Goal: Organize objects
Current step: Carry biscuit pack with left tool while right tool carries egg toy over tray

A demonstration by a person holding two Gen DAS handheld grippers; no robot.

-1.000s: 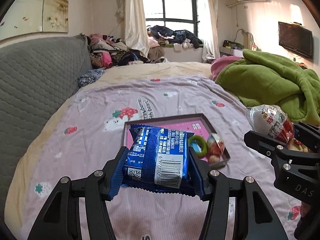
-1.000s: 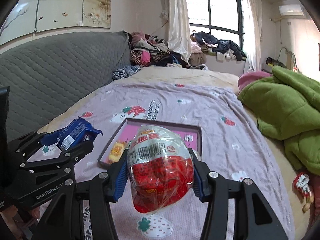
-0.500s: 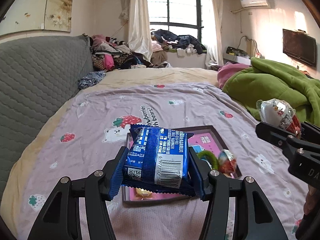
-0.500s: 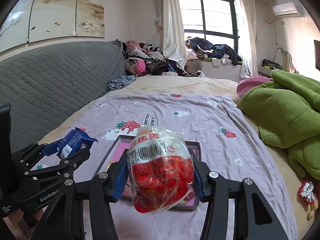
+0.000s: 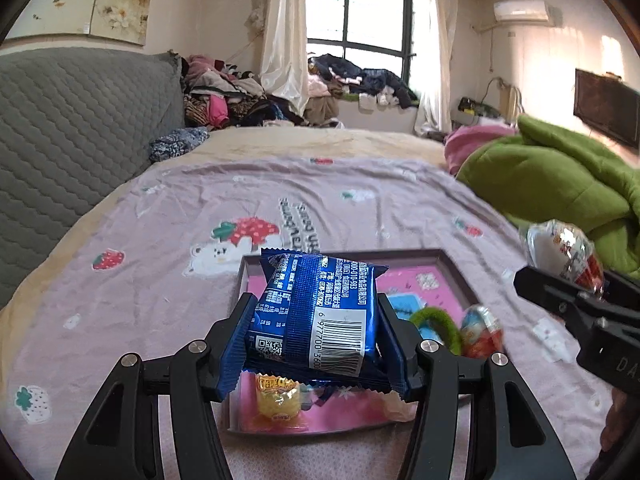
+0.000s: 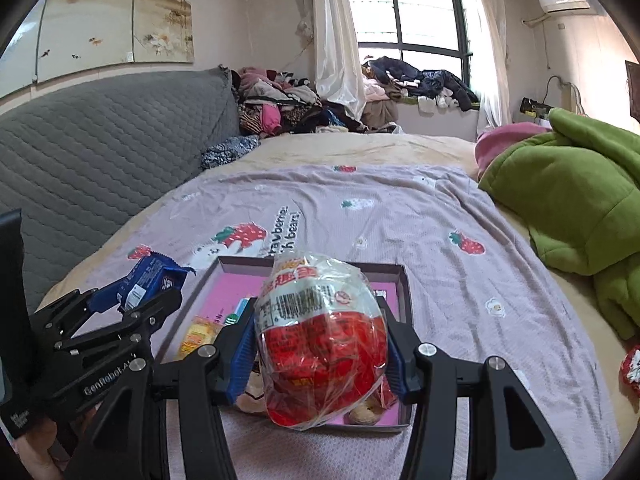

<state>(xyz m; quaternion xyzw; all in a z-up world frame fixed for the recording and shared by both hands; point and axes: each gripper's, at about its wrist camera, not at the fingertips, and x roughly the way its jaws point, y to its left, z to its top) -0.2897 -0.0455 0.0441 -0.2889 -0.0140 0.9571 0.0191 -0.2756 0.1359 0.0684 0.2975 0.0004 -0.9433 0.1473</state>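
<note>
Low centre of each view: the left gripper (image 5: 316, 344) pinches a crinkly blue foil packet (image 5: 316, 312), the right gripper (image 6: 320, 344) a glossy, egg-shaped wrapped toy (image 6: 320, 340), both above the shallow pink tray (image 6: 404, 280) on the bed (image 6: 440, 224).

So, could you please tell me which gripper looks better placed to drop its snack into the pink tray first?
Probably the left gripper: its blue packet hangs directly over the pink tray. The right gripper, holding the wrapped egg, sits nearer the tray's front edge.

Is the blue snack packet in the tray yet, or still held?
Still held: the left gripper clamps the blue snack packet above the pink tray.
</note>
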